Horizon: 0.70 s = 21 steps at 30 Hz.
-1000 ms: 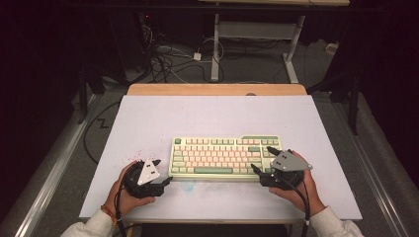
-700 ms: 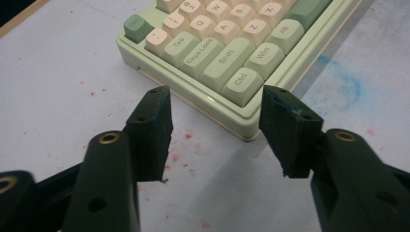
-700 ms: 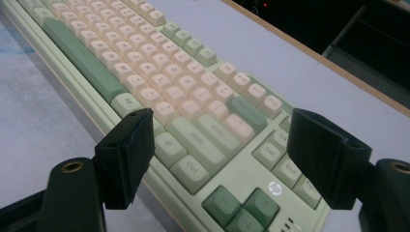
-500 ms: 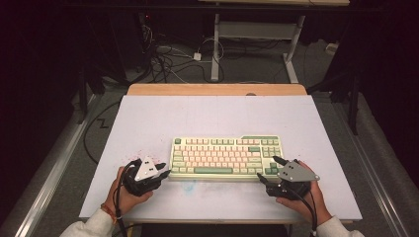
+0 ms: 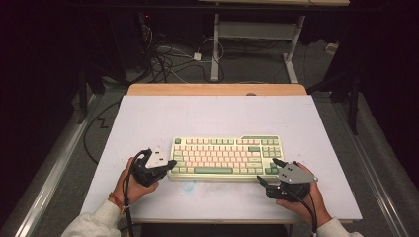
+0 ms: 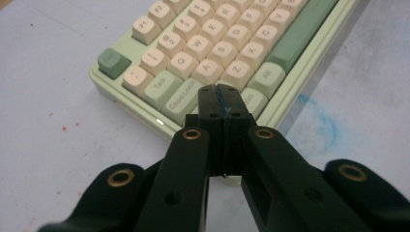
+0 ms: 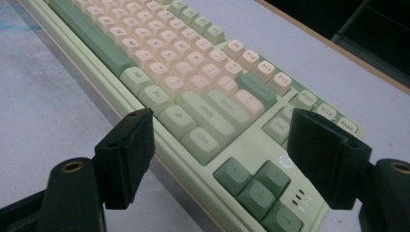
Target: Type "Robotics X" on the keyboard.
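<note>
At the near left corner of the keyboard [image 5: 226,157]: left gripper [image 6: 223,94], jaws pressed flat together, nothing between them, tips over the corner keys near Caps Lock [image 6: 184,98]; contact with the keys impossible to tell. Held in the left hand [image 5: 132,183], cable trailing toward the near edge.

At the near right corner: right gripper [image 7: 232,159], jaws spread wide, empty, straddling the corner with the dark green arrow keys [image 7: 256,186] between them. No clear contact with the keyboard. Held in the right hand [image 5: 302,202], grey plate on top.

Between both grippers: keyboard lying flat on the table [image 5: 212,116], toward its near edge, long side running left to right; pale green case, cream and green keys. Just near of it, a faint blue smudge [image 6: 324,123] on the surface. Beyond the far edge: floor with cables [image 5: 163,59].
</note>
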Motion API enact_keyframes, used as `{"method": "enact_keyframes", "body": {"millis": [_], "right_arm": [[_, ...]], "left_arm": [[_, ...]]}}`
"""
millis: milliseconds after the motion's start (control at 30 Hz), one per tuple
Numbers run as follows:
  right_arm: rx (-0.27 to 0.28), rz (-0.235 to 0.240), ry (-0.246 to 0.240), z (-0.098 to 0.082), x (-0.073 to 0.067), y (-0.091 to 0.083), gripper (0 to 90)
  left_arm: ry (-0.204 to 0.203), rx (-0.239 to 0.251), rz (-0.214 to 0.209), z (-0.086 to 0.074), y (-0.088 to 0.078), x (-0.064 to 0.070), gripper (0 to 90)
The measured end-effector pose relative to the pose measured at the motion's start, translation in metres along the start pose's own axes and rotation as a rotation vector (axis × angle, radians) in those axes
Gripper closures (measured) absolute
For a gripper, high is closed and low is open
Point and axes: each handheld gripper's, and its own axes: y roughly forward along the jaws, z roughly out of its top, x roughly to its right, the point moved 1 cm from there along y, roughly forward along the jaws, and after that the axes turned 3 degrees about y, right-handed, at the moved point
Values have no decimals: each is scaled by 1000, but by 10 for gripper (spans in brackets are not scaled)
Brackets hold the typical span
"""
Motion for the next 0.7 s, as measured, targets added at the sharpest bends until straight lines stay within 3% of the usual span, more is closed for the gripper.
{"method": "enact_keyframes", "body": {"millis": [267,700], "right_arm": [[-11,7,-10,0,-2,2,255],[-19,9,-15,-1,-2,4,256]], "left_arm": [[31,-48,-6,18,13,0,882],[69,-63,-37,52,39,-1,882]]}}
